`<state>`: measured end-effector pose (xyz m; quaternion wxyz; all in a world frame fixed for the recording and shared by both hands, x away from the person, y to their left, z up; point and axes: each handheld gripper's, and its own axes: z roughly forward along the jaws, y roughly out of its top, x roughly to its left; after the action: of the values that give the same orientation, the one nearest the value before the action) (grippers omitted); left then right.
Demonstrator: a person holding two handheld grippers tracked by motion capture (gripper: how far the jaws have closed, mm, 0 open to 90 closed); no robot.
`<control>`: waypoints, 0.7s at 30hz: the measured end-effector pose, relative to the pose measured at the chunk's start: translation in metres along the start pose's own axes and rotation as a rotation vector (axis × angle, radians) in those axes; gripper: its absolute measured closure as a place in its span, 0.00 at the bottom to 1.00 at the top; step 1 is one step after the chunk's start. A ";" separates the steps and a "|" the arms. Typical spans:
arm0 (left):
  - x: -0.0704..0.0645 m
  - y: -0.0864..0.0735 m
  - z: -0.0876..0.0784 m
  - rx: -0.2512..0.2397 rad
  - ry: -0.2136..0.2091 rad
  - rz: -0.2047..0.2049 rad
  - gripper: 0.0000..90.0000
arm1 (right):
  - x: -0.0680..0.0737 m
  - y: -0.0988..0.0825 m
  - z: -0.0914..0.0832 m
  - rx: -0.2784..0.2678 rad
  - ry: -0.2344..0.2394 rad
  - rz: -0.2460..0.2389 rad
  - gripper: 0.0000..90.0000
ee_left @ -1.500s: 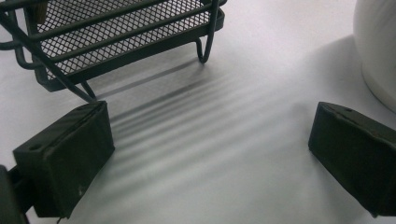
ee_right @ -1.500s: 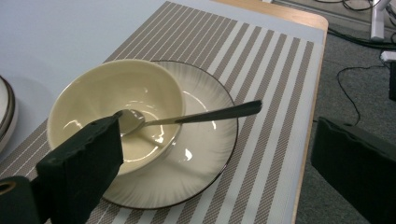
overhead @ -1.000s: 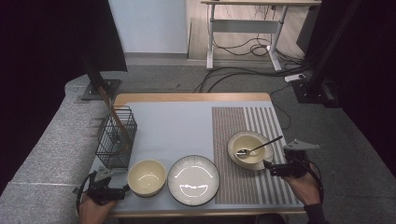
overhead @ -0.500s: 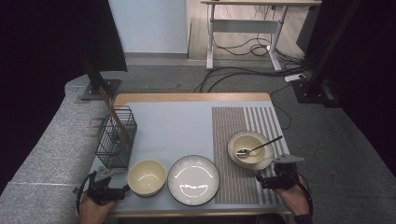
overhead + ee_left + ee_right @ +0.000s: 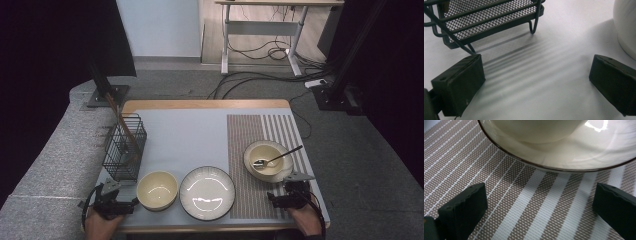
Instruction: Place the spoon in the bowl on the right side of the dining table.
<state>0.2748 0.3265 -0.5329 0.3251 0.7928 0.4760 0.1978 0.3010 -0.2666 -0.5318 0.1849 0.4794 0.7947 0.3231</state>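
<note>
My left gripper point(image 5: 120, 203) rests open at the table's near left corner, its jaws point(image 5: 536, 75) wide apart over bare grey mat. A black wire basket point(image 5: 486, 20) stands just ahead of it, and a cream bowl point(image 5: 626, 22) sits to its right. My right gripper point(image 5: 289, 196) is open on the striped placemat point(image 5: 529, 202), nothing between its jaws point(image 5: 539, 202). Right in front of it is a cream bowl on a saucer point(image 5: 564, 157). In the high view that bowl point(image 5: 267, 160) holds a spoon point(image 5: 278, 157).
A white plate point(image 5: 207, 192) lies at the near middle, with an empty cream bowl point(image 5: 157, 190) to its left. The wire basket point(image 5: 124, 147) holds wooden utensils that lean to the far left. The grey mat point(image 5: 190, 135) beyond them is bare.
My right gripper has drawn back from beside the bowl with the spoon toward the near edge of the table. The left gripper has stayed put.
</note>
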 end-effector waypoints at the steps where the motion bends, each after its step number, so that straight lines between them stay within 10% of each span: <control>1: 0.000 0.000 0.000 0.001 0.000 0.002 0.00 | 0.001 0.000 0.001 -0.002 -0.009 -0.004 0.00; 21: -0.001 -0.001 0.000 -0.007 0.005 0.000 0.00 | 0.002 -0.008 0.001 -0.060 -0.009 -0.015 0.00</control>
<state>0.2734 0.3260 -0.5333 0.3264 0.7912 0.4762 0.2015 0.2955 -0.2671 -0.5380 0.2053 0.4690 0.7874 0.3433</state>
